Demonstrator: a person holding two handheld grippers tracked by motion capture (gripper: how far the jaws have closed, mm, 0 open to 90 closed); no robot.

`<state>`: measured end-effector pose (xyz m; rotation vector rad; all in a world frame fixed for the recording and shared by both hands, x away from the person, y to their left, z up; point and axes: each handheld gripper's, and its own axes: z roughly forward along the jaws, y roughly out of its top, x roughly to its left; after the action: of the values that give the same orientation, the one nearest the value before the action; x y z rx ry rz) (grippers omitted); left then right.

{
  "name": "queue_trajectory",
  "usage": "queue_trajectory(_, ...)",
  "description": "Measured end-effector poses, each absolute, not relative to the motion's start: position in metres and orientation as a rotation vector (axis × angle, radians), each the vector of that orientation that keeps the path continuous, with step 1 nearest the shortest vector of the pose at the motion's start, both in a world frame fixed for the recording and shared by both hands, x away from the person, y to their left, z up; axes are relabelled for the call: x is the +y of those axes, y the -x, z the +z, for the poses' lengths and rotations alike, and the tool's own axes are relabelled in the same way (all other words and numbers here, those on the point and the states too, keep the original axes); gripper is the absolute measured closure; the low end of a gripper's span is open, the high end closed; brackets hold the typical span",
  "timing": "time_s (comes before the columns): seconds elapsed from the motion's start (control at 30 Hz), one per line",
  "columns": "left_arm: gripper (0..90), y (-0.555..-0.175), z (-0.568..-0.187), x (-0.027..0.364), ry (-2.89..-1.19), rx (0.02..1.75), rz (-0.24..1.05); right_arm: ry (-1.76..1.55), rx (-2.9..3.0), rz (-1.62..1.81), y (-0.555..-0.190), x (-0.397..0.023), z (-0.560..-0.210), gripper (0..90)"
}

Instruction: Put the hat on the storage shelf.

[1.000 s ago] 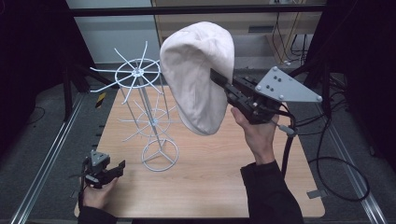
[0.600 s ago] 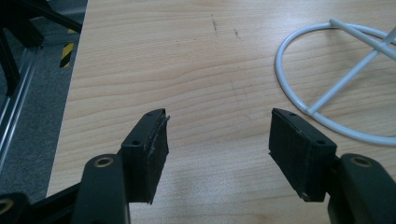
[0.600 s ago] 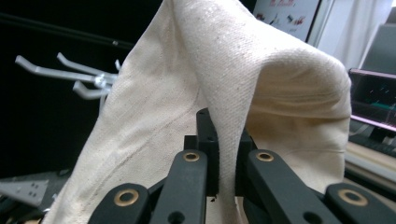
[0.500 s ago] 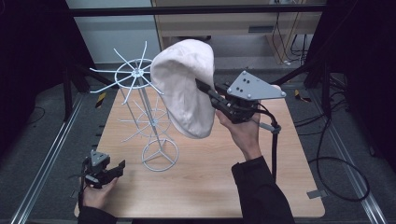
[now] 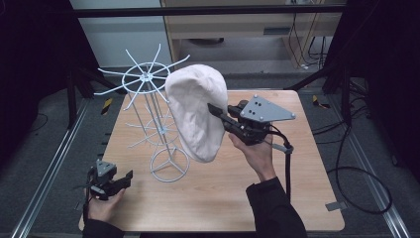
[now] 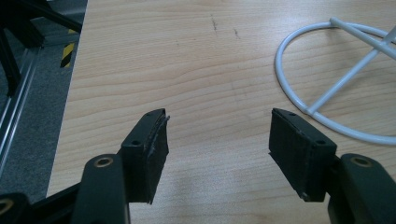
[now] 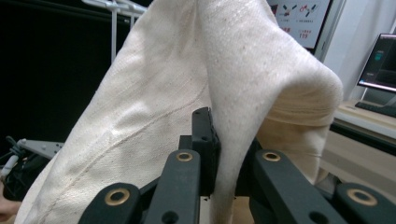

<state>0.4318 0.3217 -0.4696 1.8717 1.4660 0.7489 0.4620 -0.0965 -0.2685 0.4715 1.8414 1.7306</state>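
A cream fabric hat (image 5: 198, 111) hangs in the air beside a white wire rack stand (image 5: 148, 84) on the wooden table (image 5: 297, 198). My right gripper (image 5: 218, 111) is shut on a fold of the hat's edge, and the cloth (image 7: 187, 70) stays pinched between the jaws (image 7: 229, 154), which have just been opening slightly. The hat's left side sits against the rack's upper spokes; I cannot tell whether they touch. My left gripper (image 5: 121, 178) rests low at the table's front left corner. It is open, with nothing between its fingers (image 6: 219, 140), and the stand's base ring (image 6: 279, 63) lies just ahead.
Metal rails run along the floor on both sides of the table. Black cables trail on the floor at the right. A monitor (image 7: 380, 60) stands behind the hat in the right gripper view.
My right gripper has carried the hat down and to the left, closer to the wire stand. The left gripper has stayed where it was.
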Motion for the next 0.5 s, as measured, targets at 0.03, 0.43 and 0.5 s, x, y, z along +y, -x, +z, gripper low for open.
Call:
queue_trajectory(0.03, 37.2, -0.432, -0.47, 0.322, -1.872, 1.466, 0.749, -0.47, 1.846, 1.731, -0.462, -0.097, -0.271, 84.3)
queue_trajectory(0.43, 37.0, -0.432, -0.47, 0.321, -1.878, 1.465, 0.746, -0.519, 1.892, 1.717, -0.459, -0.097, -0.289, 75.9)
queue_trajectory(0.5, 36.9, -0.432, -0.47, 0.321, -1.876, 1.467, 0.746, -0.527, 1.889, 1.73, -0.458, -0.098, -0.289, 73.0)
